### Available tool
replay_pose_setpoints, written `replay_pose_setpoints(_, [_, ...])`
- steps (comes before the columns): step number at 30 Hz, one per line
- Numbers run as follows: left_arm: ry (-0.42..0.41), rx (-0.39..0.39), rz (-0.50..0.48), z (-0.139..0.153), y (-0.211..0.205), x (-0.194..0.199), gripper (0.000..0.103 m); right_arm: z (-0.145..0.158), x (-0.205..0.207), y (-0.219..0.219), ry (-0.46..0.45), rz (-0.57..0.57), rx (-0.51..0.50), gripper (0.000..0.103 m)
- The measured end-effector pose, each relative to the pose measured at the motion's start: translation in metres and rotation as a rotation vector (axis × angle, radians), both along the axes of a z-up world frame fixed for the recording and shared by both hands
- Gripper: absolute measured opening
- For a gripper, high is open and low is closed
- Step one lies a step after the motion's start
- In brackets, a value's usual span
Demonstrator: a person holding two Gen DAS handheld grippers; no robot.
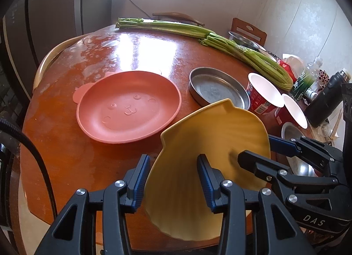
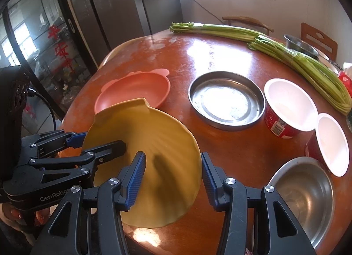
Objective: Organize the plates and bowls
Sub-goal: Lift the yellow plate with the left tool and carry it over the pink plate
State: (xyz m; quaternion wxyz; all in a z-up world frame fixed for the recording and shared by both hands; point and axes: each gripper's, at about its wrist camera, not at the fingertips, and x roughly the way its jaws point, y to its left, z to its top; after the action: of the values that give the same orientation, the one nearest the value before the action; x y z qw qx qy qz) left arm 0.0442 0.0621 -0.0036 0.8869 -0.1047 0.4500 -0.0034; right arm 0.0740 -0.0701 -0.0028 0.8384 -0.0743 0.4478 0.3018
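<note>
A yellow shell-shaped plate [image 1: 198, 145] [image 2: 154, 145] is held tilted above the near edge of the round wooden table [image 1: 66, 145]. Both grippers clamp its rim, one from each side. In the left wrist view the right gripper [image 1: 255, 151] bites the plate's right rim; my left gripper [image 1: 173, 180] has the plate's left rim between its fingers. In the right wrist view the left gripper [image 2: 103, 140] bites the left rim and my right gripper [image 2: 173, 178] straddles the right edge. A pink bear-face plate [image 1: 127, 107] [image 2: 134, 90] lies flat behind.
A shallow steel pan [image 1: 220, 87] [image 2: 226, 98] sits mid-table. Two red paper cups [image 1: 264, 92] [image 2: 288, 107] stand to its right, a steel bowl [image 2: 305, 195] nearer. Celery bunches [image 1: 220, 39] [image 2: 286, 50] lie across the back. Bottles [image 1: 325, 98] crowd the right edge.
</note>
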Motion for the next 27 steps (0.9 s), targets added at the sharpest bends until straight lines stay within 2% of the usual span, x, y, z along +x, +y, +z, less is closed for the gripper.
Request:
replay_pose_setpoints(15, [-0.04, -0.011, 0.037, 0.017, 0.026, -0.002, 0.044, 0.024, 0.009, 0.035, -0.062, 0.024, -0.005, 0.053])
replay_pose_setpoints(27, [-0.067, -0.022, 0.084, 0.027, 0.065, 0.016, 0.044, 0.03, 0.029, 0.075, -0.08, 0.042, -0.003, 0.053])
